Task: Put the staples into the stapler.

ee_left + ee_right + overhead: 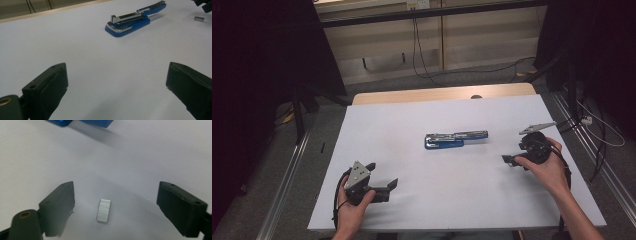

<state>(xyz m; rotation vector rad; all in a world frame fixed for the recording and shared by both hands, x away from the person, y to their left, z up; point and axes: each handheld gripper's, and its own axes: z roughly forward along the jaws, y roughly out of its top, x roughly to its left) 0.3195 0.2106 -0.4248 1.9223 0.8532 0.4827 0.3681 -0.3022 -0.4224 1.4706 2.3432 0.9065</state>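
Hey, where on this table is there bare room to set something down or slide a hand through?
The far strip between the stapler and the table's back edge is bare, as is the wide left stretch between the stapler and the left gripper. It is tighter at the right: the staple strip lies between the right gripper's open jaws, near the stapler.

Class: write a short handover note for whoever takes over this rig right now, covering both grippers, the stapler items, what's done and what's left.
Left gripper: open, holding nothing, low over the white table, near left.
Right gripper: open, jaws either side of the small silver strip of staples lying flat on the table, not touching it.
Blue and silver stapler: mid-table, opened up.
Done: stapler opened.
Left, probably: grasp the strip, load it, close the stapler.
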